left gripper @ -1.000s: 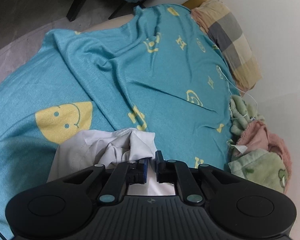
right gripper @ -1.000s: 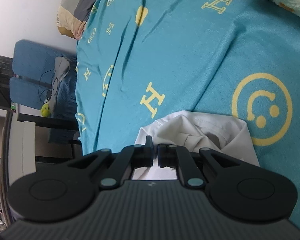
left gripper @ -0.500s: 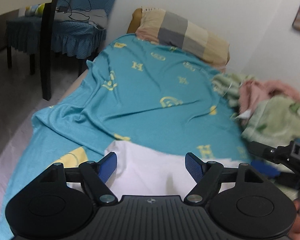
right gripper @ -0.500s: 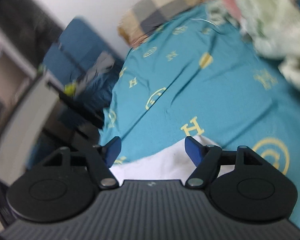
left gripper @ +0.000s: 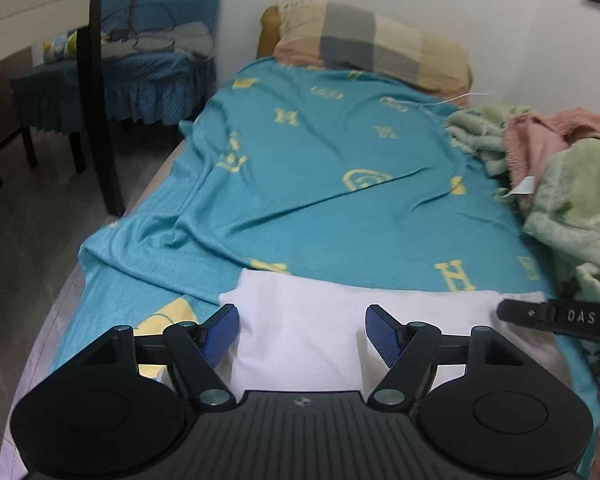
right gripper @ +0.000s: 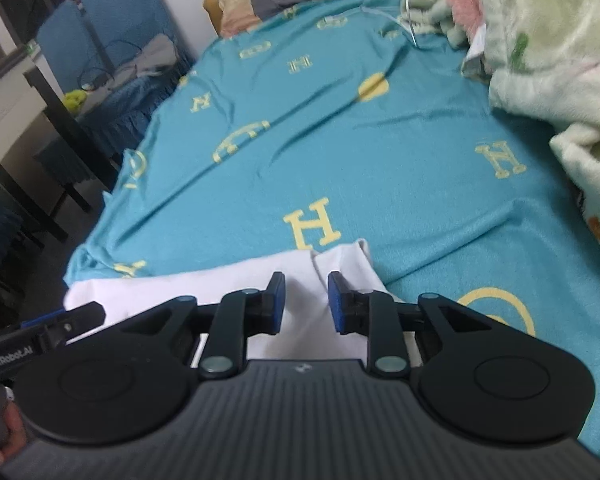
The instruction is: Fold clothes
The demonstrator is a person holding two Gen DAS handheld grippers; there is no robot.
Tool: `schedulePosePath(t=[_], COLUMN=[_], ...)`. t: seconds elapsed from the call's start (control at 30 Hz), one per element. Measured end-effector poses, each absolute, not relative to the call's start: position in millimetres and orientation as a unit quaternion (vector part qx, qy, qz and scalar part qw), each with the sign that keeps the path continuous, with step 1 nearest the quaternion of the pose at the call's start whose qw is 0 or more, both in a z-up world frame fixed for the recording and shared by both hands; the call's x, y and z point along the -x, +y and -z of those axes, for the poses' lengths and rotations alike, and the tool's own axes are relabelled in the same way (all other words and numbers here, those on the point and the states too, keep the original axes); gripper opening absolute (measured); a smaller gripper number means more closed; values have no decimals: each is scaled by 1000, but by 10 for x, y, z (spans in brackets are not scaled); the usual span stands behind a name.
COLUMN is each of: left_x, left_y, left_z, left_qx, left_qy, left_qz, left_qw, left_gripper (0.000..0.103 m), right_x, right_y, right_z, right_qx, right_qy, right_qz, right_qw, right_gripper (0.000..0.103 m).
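Observation:
A white garment [left gripper: 308, 300] lies flat in a folded slab on the teal bed cover [left gripper: 320, 184] near the bed's front edge. My left gripper [left gripper: 302, 320] hovers over its left part, jaws wide and closing slightly, pads clear of the cloth. My right gripper [right gripper: 305, 292] hangs over the garment's right end [right gripper: 340, 264], its jaws closing to a narrow gap; white cloth shows in the gap, but the pads do not press on it. A finger of the right gripper [left gripper: 540, 314] shows at the garment's right edge.
A checked pillow [left gripper: 372, 44] lies at the head of the bed. Green and pink blankets [left gripper: 572, 200] are heaped along the right side by the wall. A blue-covered chair [left gripper: 112, 72] and dark table legs stand left of the bed on the floor.
Both grippers were shut on the bunched white garment; they have let go and lifted back, and the garment now lies flat. The right jaws have since narrowed again.

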State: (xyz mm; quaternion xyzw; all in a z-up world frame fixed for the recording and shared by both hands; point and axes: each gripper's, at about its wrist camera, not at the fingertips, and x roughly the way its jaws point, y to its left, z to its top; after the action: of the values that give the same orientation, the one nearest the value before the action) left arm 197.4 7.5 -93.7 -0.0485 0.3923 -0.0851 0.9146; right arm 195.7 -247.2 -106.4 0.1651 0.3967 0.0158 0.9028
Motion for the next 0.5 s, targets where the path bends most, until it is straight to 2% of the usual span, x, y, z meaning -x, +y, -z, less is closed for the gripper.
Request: schedulePosePath(t=[0.27, 0.5], left_x=[-1550, -1643], left_y=[-124, -222], left_z=[811, 1084], left_qx=[2, -27], left_qy=[392, 426], left_qz=[115, 103], left_qw=[913, 898], left_gripper=[73, 72], right_x=[-1619, -1682], right_y=[-2254, -2167], right_z=[1005, 1221], right_qx=[-140, -125], right_qy=[417, 449], right_qz=[-48, -42], right_qw=[897, 884], right_gripper=[27, 26])
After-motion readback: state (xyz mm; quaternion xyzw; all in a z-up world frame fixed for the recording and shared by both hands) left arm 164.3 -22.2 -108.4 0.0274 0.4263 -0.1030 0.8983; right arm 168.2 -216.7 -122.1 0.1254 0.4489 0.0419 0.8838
